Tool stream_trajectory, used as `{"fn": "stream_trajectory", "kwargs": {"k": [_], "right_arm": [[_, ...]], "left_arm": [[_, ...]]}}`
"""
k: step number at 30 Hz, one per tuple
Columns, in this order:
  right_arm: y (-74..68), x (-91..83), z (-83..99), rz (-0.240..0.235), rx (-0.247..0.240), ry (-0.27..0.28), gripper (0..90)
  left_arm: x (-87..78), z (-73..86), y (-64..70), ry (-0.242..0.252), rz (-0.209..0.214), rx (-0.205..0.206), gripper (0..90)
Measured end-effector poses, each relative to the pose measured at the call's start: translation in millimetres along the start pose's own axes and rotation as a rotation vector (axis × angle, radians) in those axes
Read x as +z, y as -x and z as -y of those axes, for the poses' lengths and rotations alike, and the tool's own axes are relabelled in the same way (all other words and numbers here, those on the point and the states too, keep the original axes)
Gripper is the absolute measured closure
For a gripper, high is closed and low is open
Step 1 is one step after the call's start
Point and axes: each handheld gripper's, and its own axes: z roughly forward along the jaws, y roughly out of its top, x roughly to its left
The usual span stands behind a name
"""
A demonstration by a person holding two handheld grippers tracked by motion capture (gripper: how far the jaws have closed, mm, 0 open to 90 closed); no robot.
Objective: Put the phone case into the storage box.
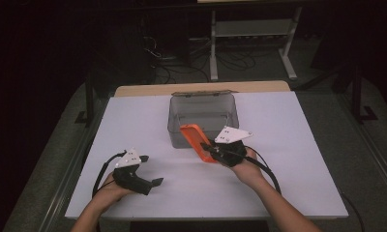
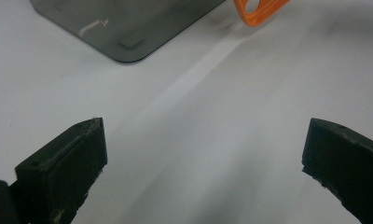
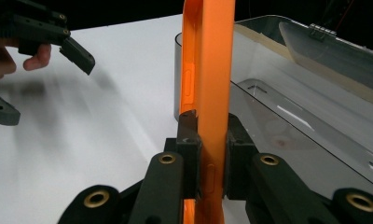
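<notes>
1. The orange phone case (image 1: 197,142) is hanging above the tabletop (image 1: 288,159), just at the near edge of the clear grey box (image 1: 203,119).
2. The right gripper (image 1: 208,149) is clamping it between its jaws.
3. The left gripper (image 1: 155,182) is resting low over the tabletop, well apart, jaws spread wide and holding nothing.

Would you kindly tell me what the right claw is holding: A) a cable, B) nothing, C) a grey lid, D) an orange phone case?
D: the right claw is shut on the orange phone case, held beside the clear grey box.
</notes>
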Motion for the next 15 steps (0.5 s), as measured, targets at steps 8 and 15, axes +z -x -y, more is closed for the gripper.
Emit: {"fn": "stream_trajectory", "kwargs": {"k": [8, 15], "right_arm": [[6.2, -1.6, 0.6, -0.03, 0.067, 0.02, 78.7], [9.3, -2.6, 1.2, -0.045, 0.099, 0.026, 78.7]], "left_arm": [[0.0, 0.0, 0.0, -0.001, 0.001, -0.001, 0.0], [0.5, 0.1, 0.3, -0.006, 0.007, 0.0, 0.0]]}}
